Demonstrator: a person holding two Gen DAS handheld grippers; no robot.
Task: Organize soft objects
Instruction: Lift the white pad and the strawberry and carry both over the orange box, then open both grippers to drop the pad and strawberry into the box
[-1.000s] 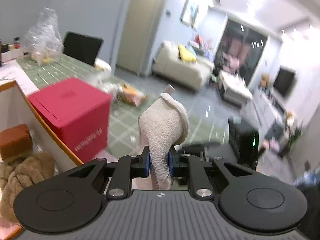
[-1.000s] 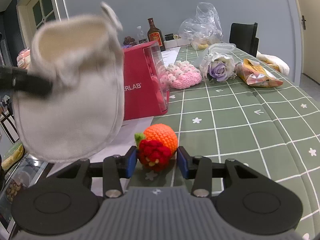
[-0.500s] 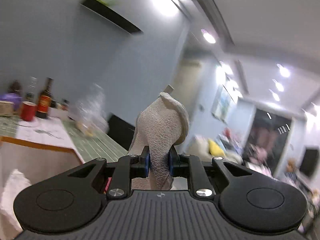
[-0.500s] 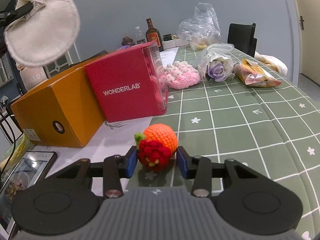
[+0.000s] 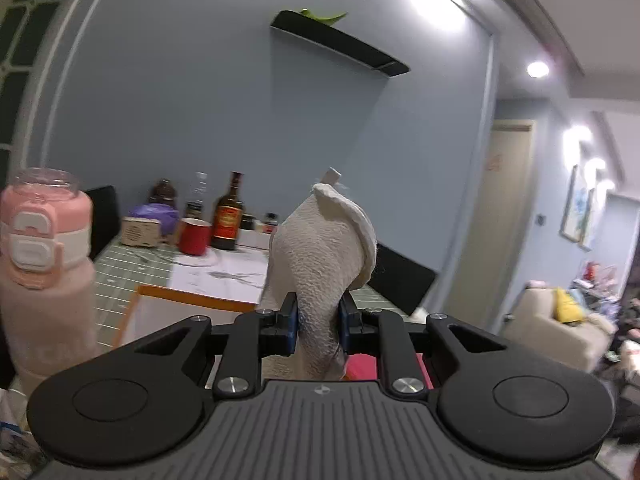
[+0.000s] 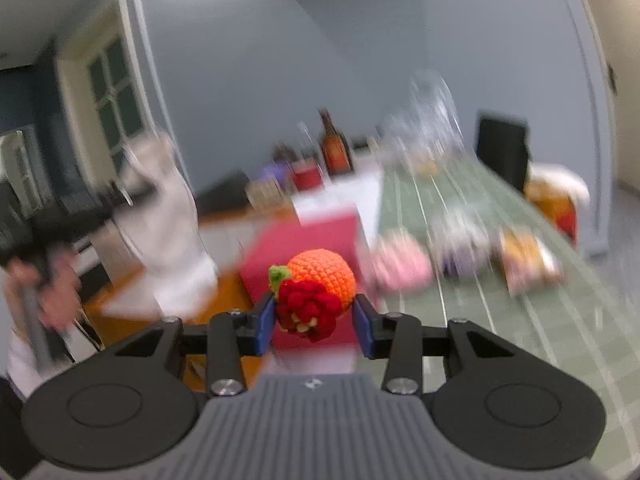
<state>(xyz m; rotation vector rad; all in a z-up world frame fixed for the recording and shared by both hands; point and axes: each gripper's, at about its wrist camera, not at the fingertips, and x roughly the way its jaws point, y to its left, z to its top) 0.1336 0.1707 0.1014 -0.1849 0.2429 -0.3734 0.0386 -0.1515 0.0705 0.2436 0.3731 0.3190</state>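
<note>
Cream cloth pouch [image 5: 320, 264] clamped between the blue pads of the left gripper [image 5: 318, 326], standing upright out of the jaws, its rounded top edge and a small white tag uppermost. Nothing close in front of it: bare blue-grey wall behind, a dark wall shelf [image 5: 340, 42] high above. Below and to the left, the orange rim of an open cardboard box [image 5: 192, 298] runs just under the left finger. Pink water bottle [image 5: 40, 264] stands close at the left edge of that view. Farther back on the green checked table [image 5: 120, 272]: red mug [image 5: 195, 236], brown liquor bottle [image 5: 229, 216], white paper.

Right gripper [image 6: 316, 322] closed on a crochet orange [image 6: 324, 276] with a red crochet flower [image 6: 306, 310] at its front, both blue pads against the piece, the whole held in the air above the table. Right view heavily blurred. Behind the piece, top of a red box [image 6: 308, 248]; orange box edge to its left. Table to the right carries blurred pink and purple soft items. At far left, a hand [image 6: 44, 284] with the other gripper and the pale pouch, well apart from the orange.
</note>
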